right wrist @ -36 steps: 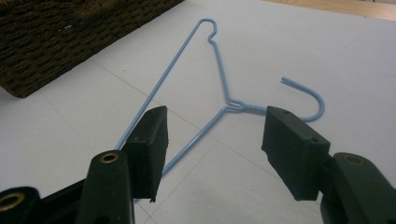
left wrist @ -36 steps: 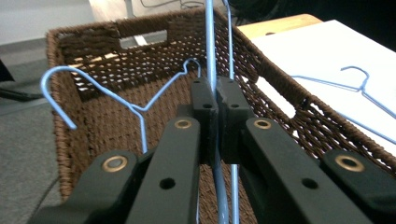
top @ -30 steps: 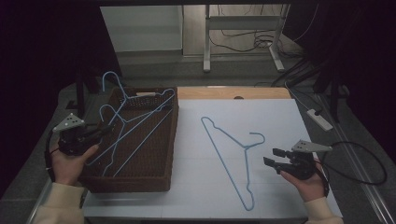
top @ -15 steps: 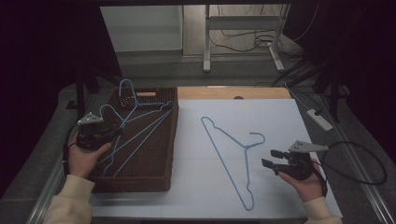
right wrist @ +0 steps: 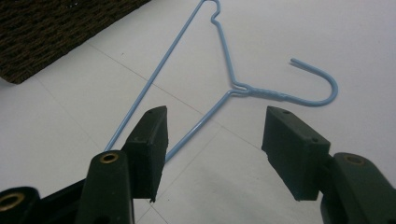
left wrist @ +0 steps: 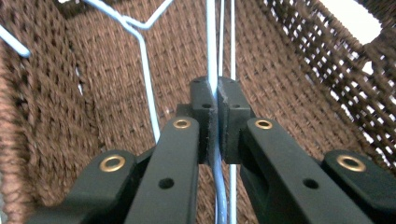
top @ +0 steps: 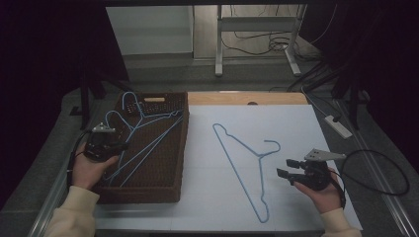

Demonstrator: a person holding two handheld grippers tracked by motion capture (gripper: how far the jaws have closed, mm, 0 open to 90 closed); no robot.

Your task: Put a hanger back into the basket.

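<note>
Below, the left gripper (left wrist: pixel 212 100) pinches a thin blue wire hanger (top: pixel 143 133) inside the coarse woven brown basket (top: pixel 148 195), apparently among several. Right gripper (right wrist: pixel 212 149), jaws wide, empty, hovers beside another hanger (top: pixel 247 158) lying flat on the smooth white tabletop (top: pixel 296 123).

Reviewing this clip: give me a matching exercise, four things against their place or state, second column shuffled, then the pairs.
Things
1. left tongs
2. right tongs
3. loose blue hanger
4. brown woven basket

Place or state
A. flat on the white tabletop
B. holds blue wire hangers, at the table's left
C. shut on a hanger wire
D. open, nothing between them

Pairs: 1-C, 2-D, 3-A, 4-B
</note>
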